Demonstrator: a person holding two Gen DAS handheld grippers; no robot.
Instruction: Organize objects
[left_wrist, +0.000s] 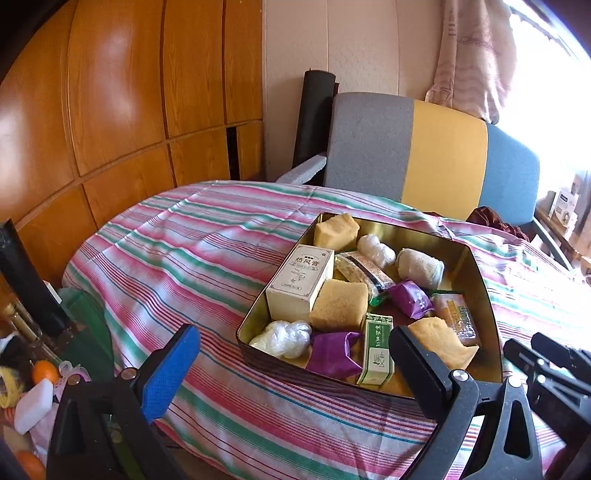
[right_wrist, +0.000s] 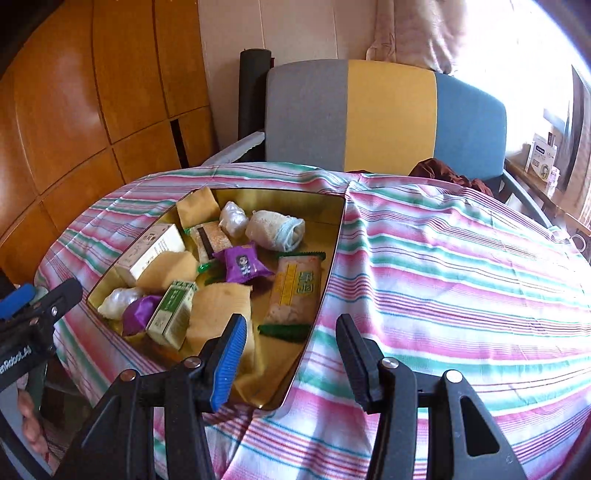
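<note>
Tin (left_wrist: 476, 266) of snacks on striped cloth (left_wrist: 184, 236), ahead of both empty, parted jaws.

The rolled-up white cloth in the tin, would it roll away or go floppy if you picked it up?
The rolled white cloth looks soft, so it would probably squash and feel light. Its round shape might roll when nudged, though the gold tin wall and snack packets beside it would likely stop it. Lifted by one end, it may unroll.

Glossy gold metal tin (left_wrist: 476, 273) on a matt striped cotton cloth (left_wrist: 177, 251); inside, a matt paper box (left_wrist: 299, 280), crinkly purple foil wrappers (right_wrist: 242, 264), rough yellow sponges (left_wrist: 338, 304); behind, glossy varnished wood panels (left_wrist: 110, 96)
</note>
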